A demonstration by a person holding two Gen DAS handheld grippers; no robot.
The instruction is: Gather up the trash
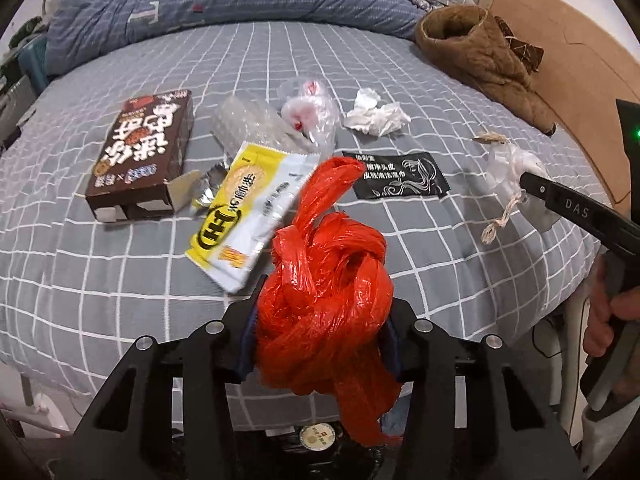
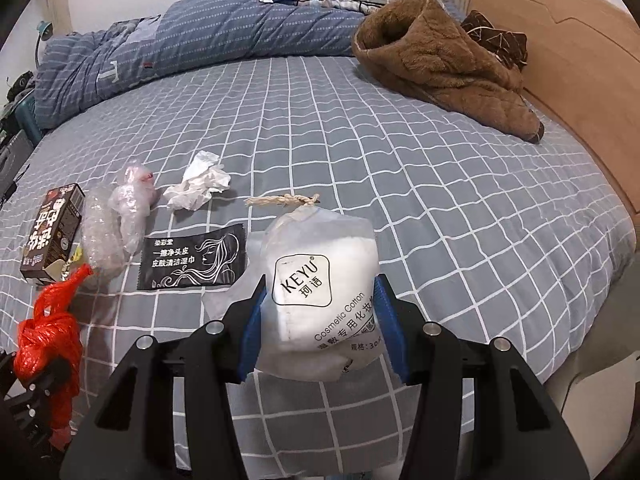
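Note:
My left gripper (image 1: 322,320) is shut on a knotted red plastic bag (image 1: 326,280), held above the bed's near edge; the bag also shows in the right wrist view (image 2: 48,336). My right gripper (image 2: 320,320) is shut on a white cosmetic cotton bag (image 2: 320,292) with a twine drawstring (image 2: 282,200); this bag shows in the left wrist view (image 1: 516,172). On the bed lie a brown snack box (image 1: 142,152), a yellow wrapper (image 1: 248,208), a black wet-wipe sachet (image 1: 398,176), a crumpled tissue (image 1: 376,114) and clear plastic wrap (image 1: 308,114).
The grey checked bedsheet (image 2: 440,184) covers the bed. A blue quilt (image 2: 192,40) lies bunched at the far side. A brown fleece garment (image 2: 436,60) lies far right by the wooden headboard (image 2: 580,60). Clutter stands off the bed's left side.

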